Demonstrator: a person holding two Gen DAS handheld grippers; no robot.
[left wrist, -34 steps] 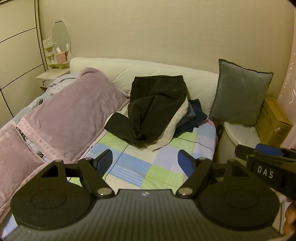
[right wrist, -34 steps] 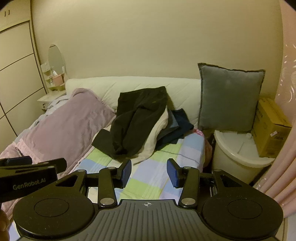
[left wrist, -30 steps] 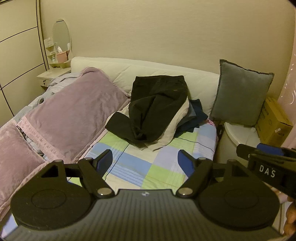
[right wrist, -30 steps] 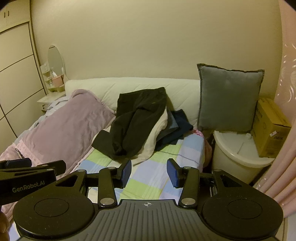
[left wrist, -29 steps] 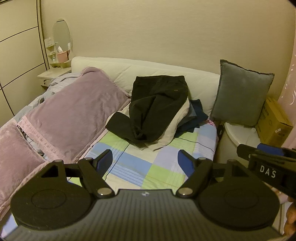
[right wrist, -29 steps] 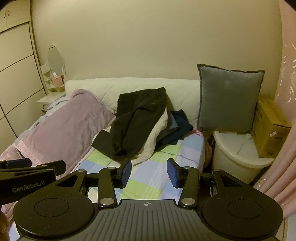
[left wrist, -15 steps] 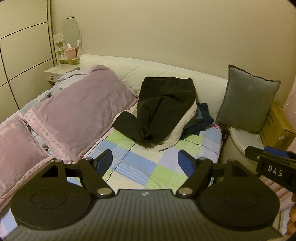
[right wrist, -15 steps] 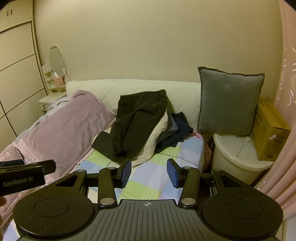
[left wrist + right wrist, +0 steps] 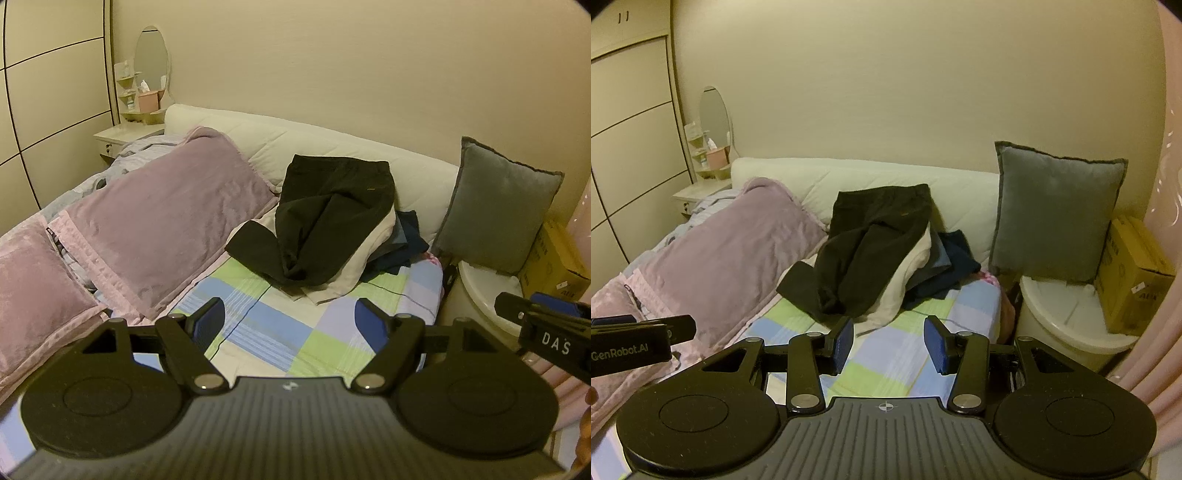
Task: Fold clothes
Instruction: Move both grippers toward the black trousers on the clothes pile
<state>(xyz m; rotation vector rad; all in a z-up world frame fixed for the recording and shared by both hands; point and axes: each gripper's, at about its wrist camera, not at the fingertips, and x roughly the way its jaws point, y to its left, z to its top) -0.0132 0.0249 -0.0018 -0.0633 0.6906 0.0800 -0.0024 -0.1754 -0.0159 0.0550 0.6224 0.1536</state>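
Left wrist view: my left hand-held gripper (image 9: 290,319) hung spread above the bed (image 9: 280,325); my right hand-held gripper (image 9: 889,341) too, both well short of the clothes (image 9: 325,221).

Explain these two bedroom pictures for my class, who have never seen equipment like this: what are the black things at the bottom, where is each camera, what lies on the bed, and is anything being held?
A person holds one two-finger gripper in each hand, and each carries a wide-angle camera looking forward along its fingers. One picture comes from the left gripper, the other from the right gripper; each also catches the other at its edge. Both are open and hold nothing. On the checked bedsheet lies an unfolded pile: black trousers on top, a cream garment beneath, dark blue clothes behind. Purple pillows lie on the left. A grey cushion stands on a white bin beside a cardboard box.
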